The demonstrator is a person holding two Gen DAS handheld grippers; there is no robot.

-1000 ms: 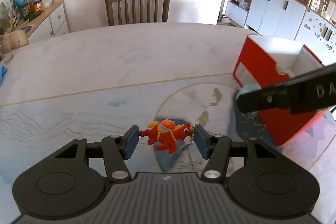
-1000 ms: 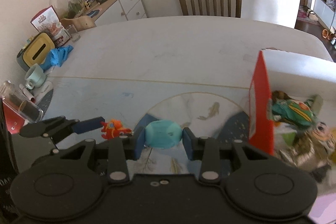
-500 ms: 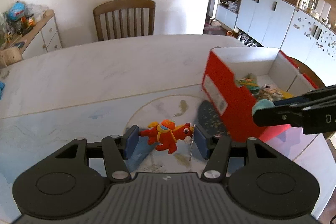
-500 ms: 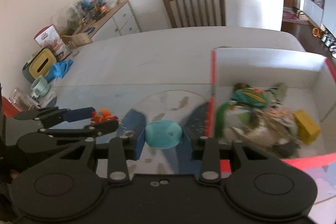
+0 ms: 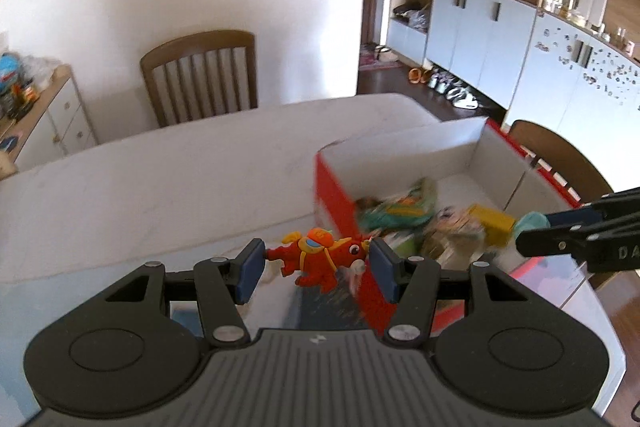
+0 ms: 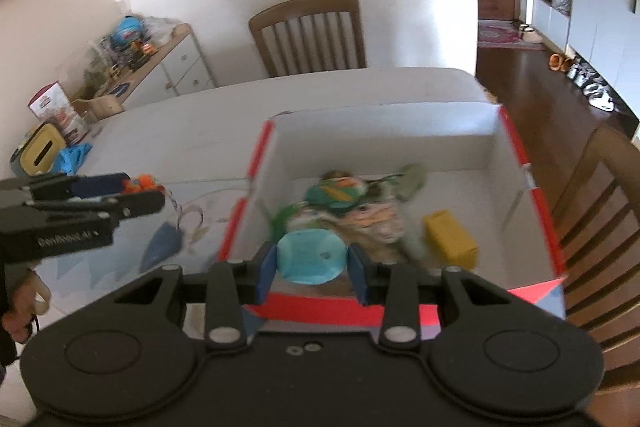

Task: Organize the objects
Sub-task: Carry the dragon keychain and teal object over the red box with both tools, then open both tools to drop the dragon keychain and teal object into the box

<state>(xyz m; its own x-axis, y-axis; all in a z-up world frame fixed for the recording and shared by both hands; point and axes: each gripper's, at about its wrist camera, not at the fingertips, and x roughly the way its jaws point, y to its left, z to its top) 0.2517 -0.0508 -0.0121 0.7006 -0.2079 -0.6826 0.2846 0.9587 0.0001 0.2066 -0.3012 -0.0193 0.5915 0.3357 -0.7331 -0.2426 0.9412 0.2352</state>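
Over the red box [image 6: 516, 143] | right gripper [image 6: 311, 269] clamped a teal disc [image 6: 311, 257] above the near wall | left gripper [image 5: 316, 269] pinched a red horse toy [image 5: 320, 257] beside the box's corner | contents blurred, probably toys | best release: clear the rim first, lower, then let go.

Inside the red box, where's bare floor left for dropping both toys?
Inside the red box, bare floor runs along the far white wall, and a strip lies between the yellow block and the right wall. The toy pile crowds the middle and the near left. Outside, the table between the box and the chair is bare.
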